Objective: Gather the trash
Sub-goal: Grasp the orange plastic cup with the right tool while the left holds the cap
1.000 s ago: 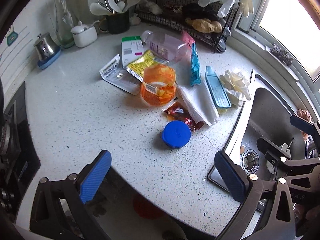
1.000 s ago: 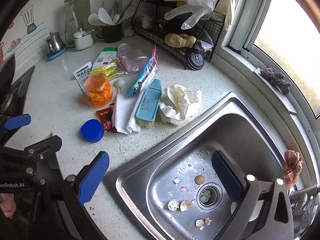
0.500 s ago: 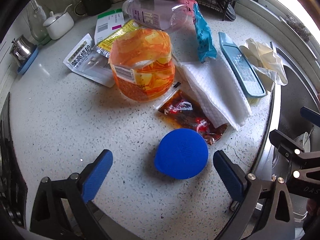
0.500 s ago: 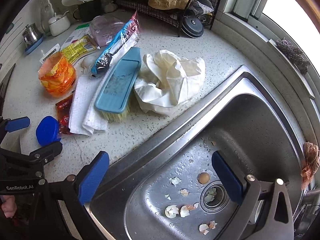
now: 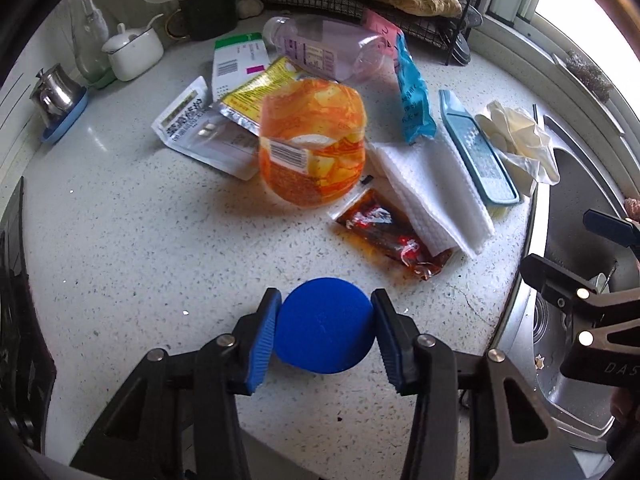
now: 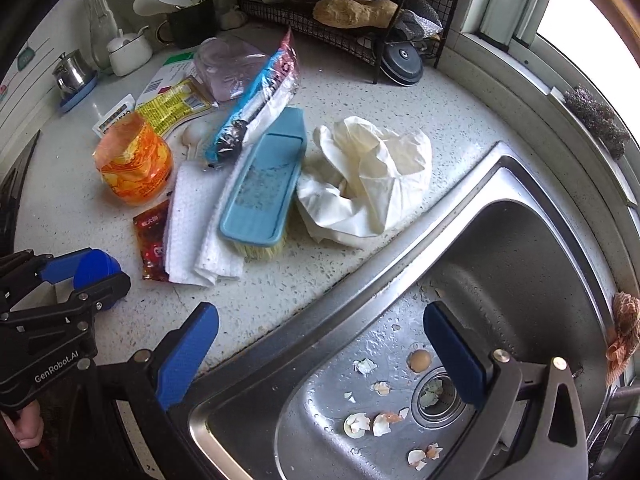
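My left gripper (image 5: 325,330) is shut on a round blue lid (image 5: 325,325) that rests on the speckled white counter (image 5: 120,240); it also shows in the right wrist view (image 6: 94,266). Behind it lie a red sauce packet (image 5: 394,236), an orange plastic jar (image 5: 312,144), folded white paper towel (image 5: 432,188), a yellow foil packet (image 5: 250,98), a blue wrapper (image 5: 412,88) and a clear bottle (image 5: 328,52). My right gripper (image 6: 320,356) is open and empty above the sink (image 6: 520,264), where several eggshell bits (image 6: 372,420) lie near the drain.
A blue scrub brush (image 6: 264,188) and crumpled white gloves (image 6: 368,184) lie by the sink edge. A black wire rack (image 6: 360,8), utensil cup (image 6: 192,20), sugar pot (image 6: 130,52) and small kettle (image 6: 74,74) stand at the back. A stove edge (image 5: 16,280) is at the left.
My left gripper moved forward and down to the blue lid and closed on it. My right gripper lowered slightly toward the sink and stayed open.
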Available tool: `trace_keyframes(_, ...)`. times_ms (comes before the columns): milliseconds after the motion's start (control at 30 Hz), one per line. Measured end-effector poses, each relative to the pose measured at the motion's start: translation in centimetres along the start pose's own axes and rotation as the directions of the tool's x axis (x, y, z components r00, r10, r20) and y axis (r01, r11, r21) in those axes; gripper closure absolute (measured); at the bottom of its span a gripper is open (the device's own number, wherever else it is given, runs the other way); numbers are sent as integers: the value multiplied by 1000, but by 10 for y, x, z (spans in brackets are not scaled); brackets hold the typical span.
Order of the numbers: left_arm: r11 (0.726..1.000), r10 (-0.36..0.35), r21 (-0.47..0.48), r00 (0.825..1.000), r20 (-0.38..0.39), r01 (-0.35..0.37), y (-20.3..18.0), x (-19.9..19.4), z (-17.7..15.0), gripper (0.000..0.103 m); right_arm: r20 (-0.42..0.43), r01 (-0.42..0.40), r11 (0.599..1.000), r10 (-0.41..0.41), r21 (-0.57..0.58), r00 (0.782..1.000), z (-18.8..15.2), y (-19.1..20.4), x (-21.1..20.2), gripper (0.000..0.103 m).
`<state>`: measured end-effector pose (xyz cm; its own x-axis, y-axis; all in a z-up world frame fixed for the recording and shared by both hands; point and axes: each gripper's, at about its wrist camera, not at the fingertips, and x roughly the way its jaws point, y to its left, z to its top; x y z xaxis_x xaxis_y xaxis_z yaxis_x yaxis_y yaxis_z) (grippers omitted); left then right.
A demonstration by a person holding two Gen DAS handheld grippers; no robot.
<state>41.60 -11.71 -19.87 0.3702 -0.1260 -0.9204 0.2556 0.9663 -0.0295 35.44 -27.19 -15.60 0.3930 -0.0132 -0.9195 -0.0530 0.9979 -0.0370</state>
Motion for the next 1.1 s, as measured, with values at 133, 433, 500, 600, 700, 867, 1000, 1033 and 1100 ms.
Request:
trace_keyframes(133,996,10,-85,999,38,-6,29,-27,-4,59,20,-34,998,35,-47,999,12,25,-16,0)
trace_keyframes(433,968,118,-232,990,79,-97,91,-57,6,59,58,-160,962,177,-221,983,67,91,-22,0)
trace_keyframes(500,961,142,-248,987,80,-118,102,-57,8,59,58,-166,950,187,-264,981,76,99,-13,0)
trace_keyframes(600,948,171,-281,983,62,-147,116,-47,14,59,41,-188,932,211,-309,977,92,114,4,0)
trace_keyframes(700,938,174,-311,984,42,-152,125,-35,18,59,5,-221,917,236,-332,972,104,124,23,0)
trace_keyframes(867,930,193,-323,981,30,-173,127,-24,20,59,-81,-252,898,239,-359,968,109,138,44,28)
trace_keyframes(1000,931,183,-327,983,35,-161,125,-25,18,59,-123,-279,889,251,-363,960,104,138,46,38)
trace_keyframes(1033,932,182,-325,982,41,-160,124,-28,17,59,-118,-282,888,256,-363,959,103,137,44,39)
trace_keyframes(1100,935,177,-321,982,57,-150,122,-36,15,59,-89,-280,890,266,-360,960,100,135,33,39)
